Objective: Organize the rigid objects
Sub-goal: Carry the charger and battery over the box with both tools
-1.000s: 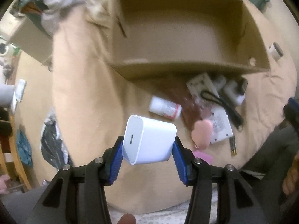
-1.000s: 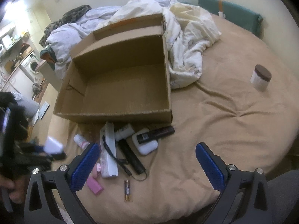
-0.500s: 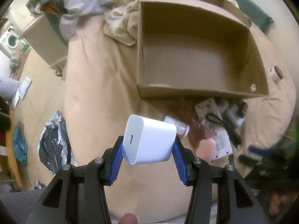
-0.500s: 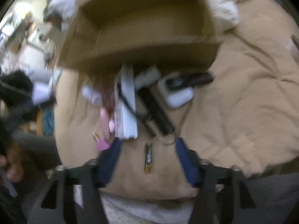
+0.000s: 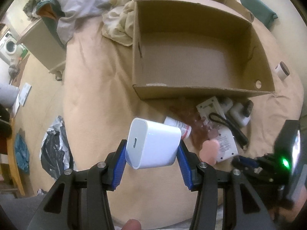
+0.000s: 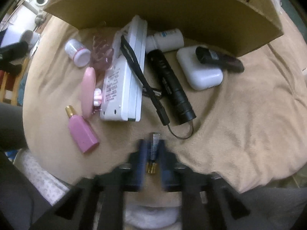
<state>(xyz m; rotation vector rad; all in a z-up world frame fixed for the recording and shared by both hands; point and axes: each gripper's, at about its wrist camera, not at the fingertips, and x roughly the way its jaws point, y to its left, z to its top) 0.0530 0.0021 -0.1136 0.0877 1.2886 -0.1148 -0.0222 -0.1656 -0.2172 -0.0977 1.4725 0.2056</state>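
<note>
Tan blanket covering the bed, bearing all items. Open cardboard box resting on the blanket, its interior bare in the left wrist view; crumpled bedding lies against its far left corner. Just in front of the box's near wall lies a cluster: white flat power adapter crossed by a black strap; black flashlight beside it; white earbud case with a dark remote lying across it; white bottle touching the box wall; pink perfume bottle; small white pill bottle. Left gripper, raised above the blanket, blue pads clamped on a white USB charger cube. Right gripper, blurred, fingers close on either side of an AA battery lying on the blanket; contact cannot be told.
</note>
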